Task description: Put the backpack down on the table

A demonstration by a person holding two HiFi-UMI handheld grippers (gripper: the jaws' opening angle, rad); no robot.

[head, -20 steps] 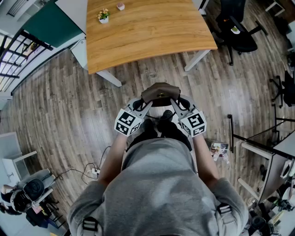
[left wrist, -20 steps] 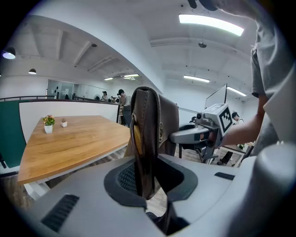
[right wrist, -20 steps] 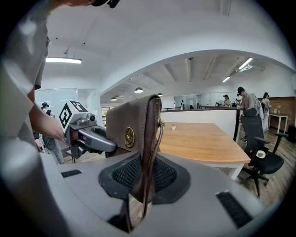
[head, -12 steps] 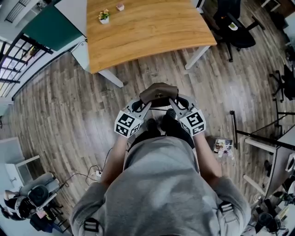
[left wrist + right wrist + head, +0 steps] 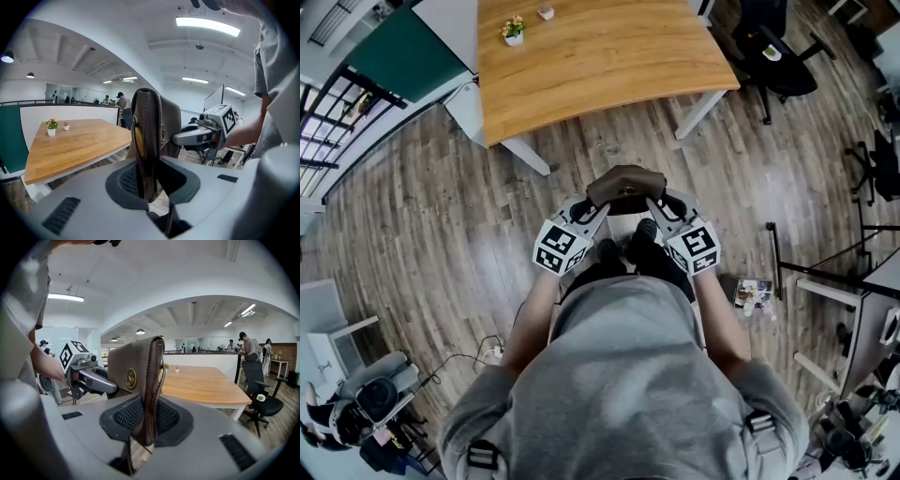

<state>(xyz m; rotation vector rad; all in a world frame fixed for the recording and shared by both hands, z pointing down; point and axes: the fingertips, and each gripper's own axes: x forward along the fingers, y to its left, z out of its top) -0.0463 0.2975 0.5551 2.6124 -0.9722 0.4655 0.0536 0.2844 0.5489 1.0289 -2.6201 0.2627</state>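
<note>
Wooden table (image 5: pixel 600 66) ahead, plank floor (image 5: pixel 431 216) beneath. My left gripper (image 5: pixel 596 210) and right gripper (image 5: pixel 655 208) each clamp narrow on the brown backpack (image 5: pixel 625 185), one per side, above the floor, short of the table.

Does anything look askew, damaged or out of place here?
Nothing stands out. The brown backpack is upright, clamped between the left gripper and the right gripper, short of the wooden table, which holds two small pots at its far corner.
</note>
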